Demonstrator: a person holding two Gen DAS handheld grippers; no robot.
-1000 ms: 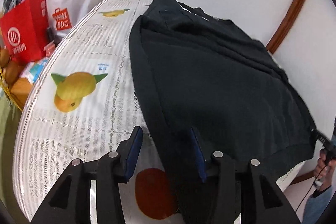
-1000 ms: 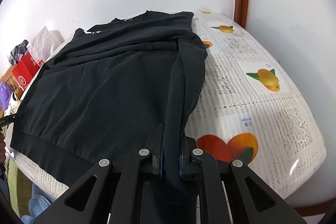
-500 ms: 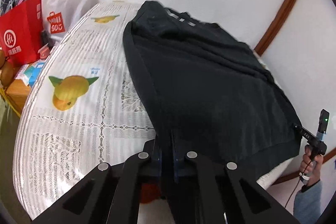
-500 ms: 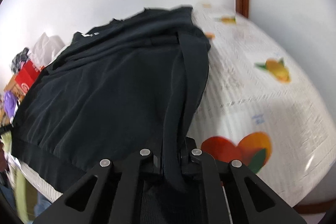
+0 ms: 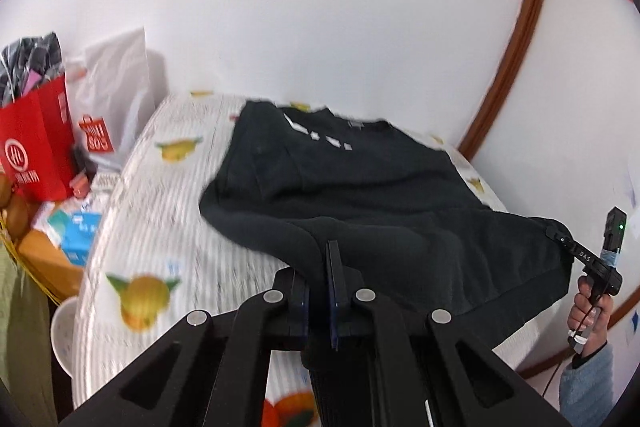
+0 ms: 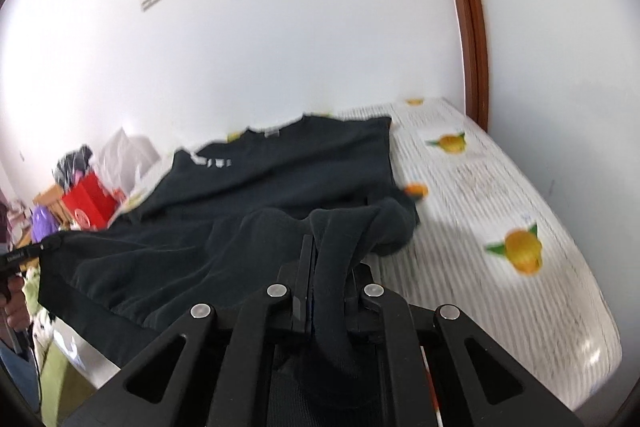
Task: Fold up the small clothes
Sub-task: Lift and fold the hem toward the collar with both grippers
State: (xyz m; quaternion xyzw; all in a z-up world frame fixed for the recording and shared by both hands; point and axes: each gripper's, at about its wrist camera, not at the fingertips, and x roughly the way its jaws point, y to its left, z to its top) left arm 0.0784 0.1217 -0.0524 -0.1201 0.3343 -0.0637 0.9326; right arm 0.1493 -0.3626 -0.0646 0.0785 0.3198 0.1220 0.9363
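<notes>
Both the left tongs (image 5: 318, 281) and the right tongs (image 6: 326, 281) are clenched on the hem corners of the black sweatshirt (image 5: 360, 187), lifted off the worktop (image 5: 140, 211); the next move is probably to carry the hem toward the sweatshirt's collar.

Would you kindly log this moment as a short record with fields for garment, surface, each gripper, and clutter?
garment: black sweatshirt, near hem raised off the table, far part lying flat
surface: fruit-print tablecloth
left gripper: jaws shut on the hem
right gripper: jaws shut on the hem
clutter: red shopping bag and white bag beyond the table's left end
</notes>
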